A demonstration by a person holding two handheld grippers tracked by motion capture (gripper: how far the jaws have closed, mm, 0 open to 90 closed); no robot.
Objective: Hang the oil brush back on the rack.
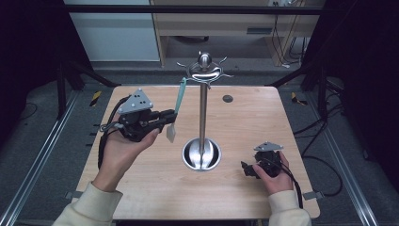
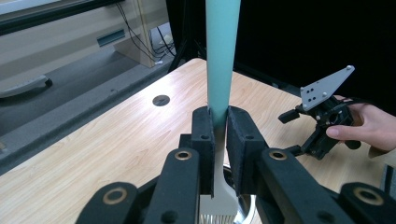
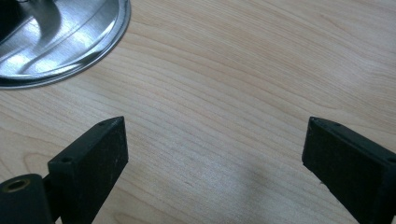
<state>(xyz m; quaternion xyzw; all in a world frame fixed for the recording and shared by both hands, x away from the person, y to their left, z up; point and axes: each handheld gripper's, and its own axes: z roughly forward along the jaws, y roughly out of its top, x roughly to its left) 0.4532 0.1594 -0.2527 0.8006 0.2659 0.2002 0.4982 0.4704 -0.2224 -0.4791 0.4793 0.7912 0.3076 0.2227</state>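
A brush with a teal handle and a white head hangs almost upright left of the metal stand's pole. Its top end reaches the ring of hooks; whether it hangs on a hook I cannot tell. My left gripper is shut on the brush's lower handle. In the left gripper view the pads press the handle just above the head. My right gripper rests low at the table's front right, open, with bare wood between its jaws.
The stand's round steel base sits mid-table, left of the right gripper, and its rim is close by in the right gripper view. A dark round insert lies at the table's back. Cables trail from both grippers.
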